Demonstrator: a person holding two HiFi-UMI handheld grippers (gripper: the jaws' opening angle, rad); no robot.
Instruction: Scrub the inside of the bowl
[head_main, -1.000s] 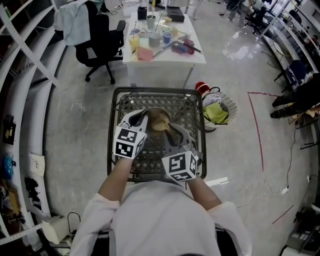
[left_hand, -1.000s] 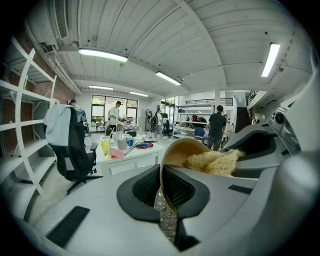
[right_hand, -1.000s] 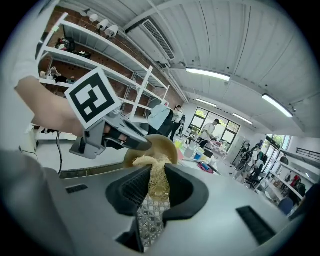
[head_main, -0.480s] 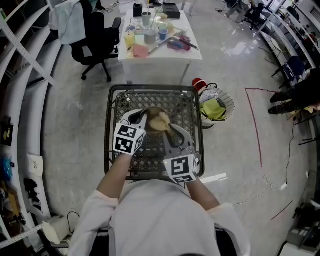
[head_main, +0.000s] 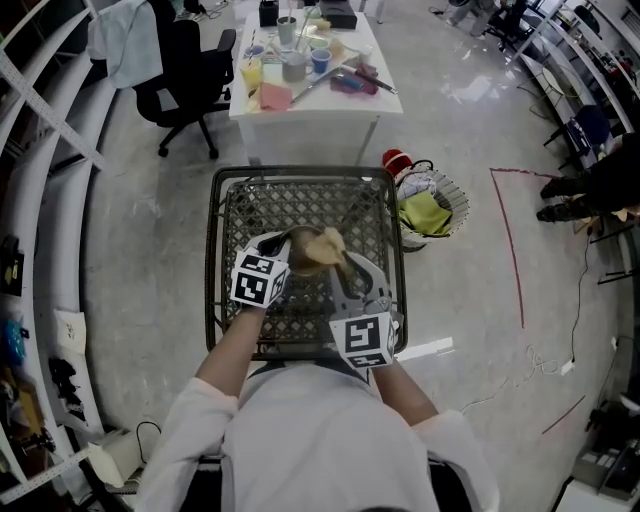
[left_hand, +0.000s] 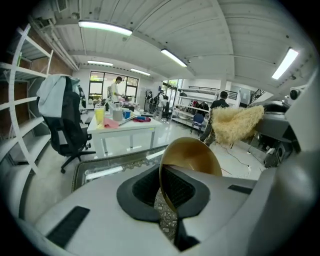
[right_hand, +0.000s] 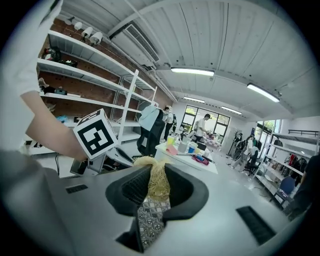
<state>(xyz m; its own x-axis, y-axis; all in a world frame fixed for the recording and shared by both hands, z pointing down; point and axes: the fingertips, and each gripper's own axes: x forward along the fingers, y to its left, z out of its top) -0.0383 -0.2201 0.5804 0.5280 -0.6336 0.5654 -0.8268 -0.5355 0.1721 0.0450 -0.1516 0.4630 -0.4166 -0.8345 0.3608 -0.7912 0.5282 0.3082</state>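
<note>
I see the bowl (head_main: 303, 252), brass-coloured and shiny, tipped up on edge in the air, its rim pinched in the left gripper (left_hand: 168, 202). The scrubber (head_main: 328, 243), a pale straw-yellow tangle of mesh, is nipped in the right gripper (right_hand: 152, 200) at the bowl's 2 o'clock; I can't tell whether they touch

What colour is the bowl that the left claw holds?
The bowl is a shiny golden brown; the left gripper view shows it best.
</note>
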